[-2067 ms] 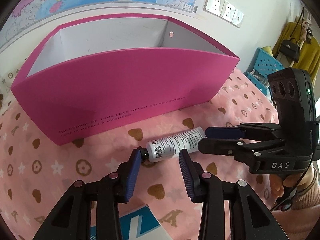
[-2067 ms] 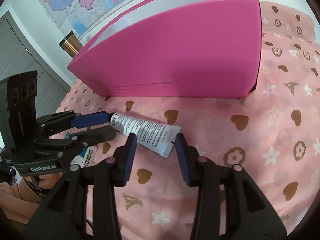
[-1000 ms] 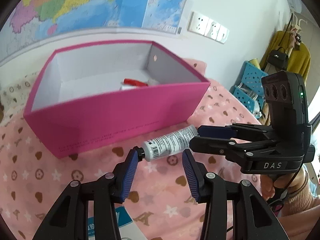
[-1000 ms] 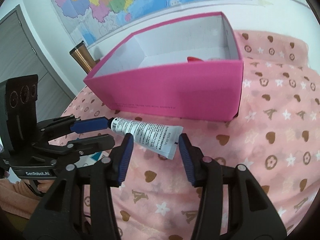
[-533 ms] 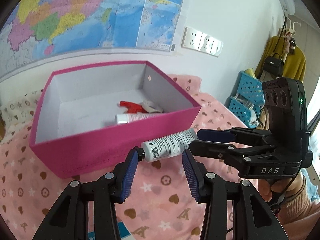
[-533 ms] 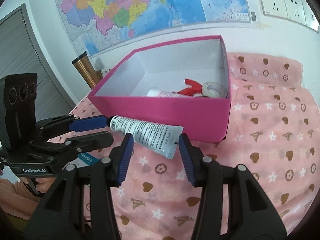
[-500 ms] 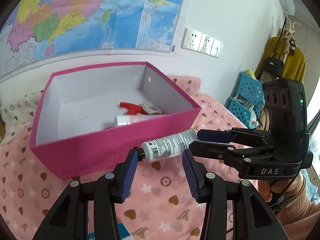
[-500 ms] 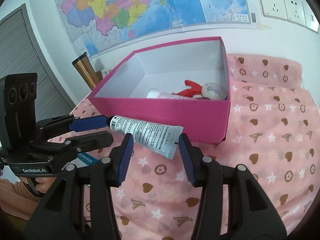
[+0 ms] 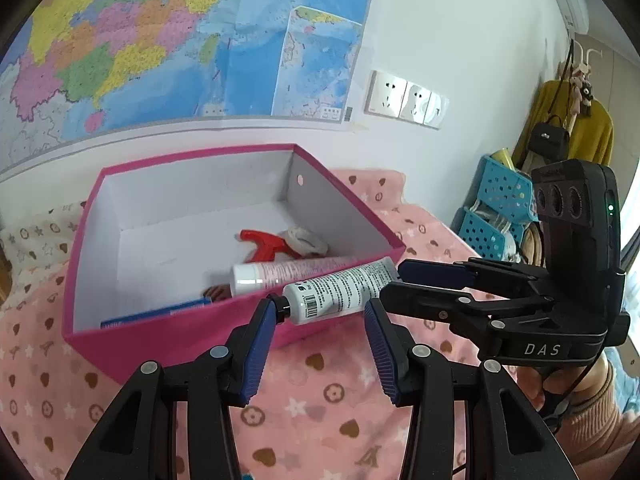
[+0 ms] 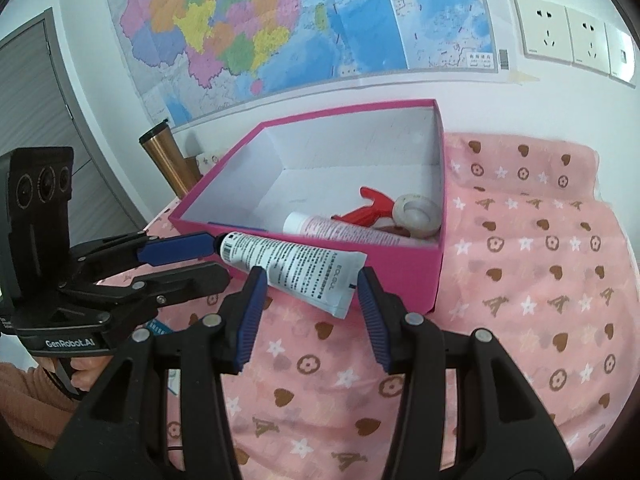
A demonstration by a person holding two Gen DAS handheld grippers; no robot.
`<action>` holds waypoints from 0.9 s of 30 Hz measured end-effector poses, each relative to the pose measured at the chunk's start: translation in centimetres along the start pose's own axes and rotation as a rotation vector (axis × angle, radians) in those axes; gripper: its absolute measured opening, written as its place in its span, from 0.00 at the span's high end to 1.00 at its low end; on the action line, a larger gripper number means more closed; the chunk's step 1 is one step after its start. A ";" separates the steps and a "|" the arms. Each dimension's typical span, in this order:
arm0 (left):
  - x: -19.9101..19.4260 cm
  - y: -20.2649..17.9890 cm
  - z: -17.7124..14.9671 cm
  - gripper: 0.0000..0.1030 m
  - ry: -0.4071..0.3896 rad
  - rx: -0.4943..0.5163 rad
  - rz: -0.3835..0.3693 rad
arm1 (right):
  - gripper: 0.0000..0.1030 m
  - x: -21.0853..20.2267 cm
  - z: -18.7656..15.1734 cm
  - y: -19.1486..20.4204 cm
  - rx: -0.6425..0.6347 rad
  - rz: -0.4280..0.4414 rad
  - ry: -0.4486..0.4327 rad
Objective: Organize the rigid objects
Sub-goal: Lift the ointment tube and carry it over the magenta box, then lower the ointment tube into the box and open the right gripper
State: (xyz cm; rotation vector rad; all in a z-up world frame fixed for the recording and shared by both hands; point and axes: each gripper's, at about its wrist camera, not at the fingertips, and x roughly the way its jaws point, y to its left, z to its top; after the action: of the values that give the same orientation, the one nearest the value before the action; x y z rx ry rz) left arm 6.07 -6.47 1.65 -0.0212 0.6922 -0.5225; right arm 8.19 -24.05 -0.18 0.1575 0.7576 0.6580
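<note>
Noted just above the near rim of the open magenta cardboard box (image 9: pixel 168 322): white squeeze tube with black print and barcode (image 9: pixel 336 290), held clear of the surface, black cap pointing away from the box's right corner.

Right gripper (image 10: pixel 311 280): appears clamped across the tube's flat crimped tail, though contact on one side is not clearly visible. Left gripper (image 9: pixel 320 308): spread wide, gripping nothing, only one blue pad (image 9: pixel 264 328) touching the cap.

Risks, as judged:
- Thin tail hold; likely to pivot or slip out short of the box.
- Sideways push from the pad on the cap; could twist the tube loose.
- Low carry; could catch the near rim and shift the light box.
- Landing on the pink-and-white tube (image 9: pixel 288 272), red spray trigger (image 9: pixel 264 242) or white tape roll (image 10: pixel 416 212) inside the box.

Under the box: worktop under pink cloth printed with hearts and stars (image 9: pixel 320 392). Behind the box: white wall with coloured map (image 9: pixel 160 40) and sockets (image 9: pixel 406 100). Left of the box: copper tumbler (image 10: pixel 168 160). Right of the box: blue perforated baskets (image 9: pixel 500 204).
</note>
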 end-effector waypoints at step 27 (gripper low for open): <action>6.3 2.7 3.6 0.57 0.083 -0.058 0.022 | 0.51 4.1 4.6 -2.8 -0.012 -0.071 0.009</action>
State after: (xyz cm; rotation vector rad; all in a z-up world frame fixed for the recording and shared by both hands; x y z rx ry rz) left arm 13.59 -7.61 0.09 -0.0469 0.7880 -0.4844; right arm 14.94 -23.30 -0.26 0.1163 0.7646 0.5961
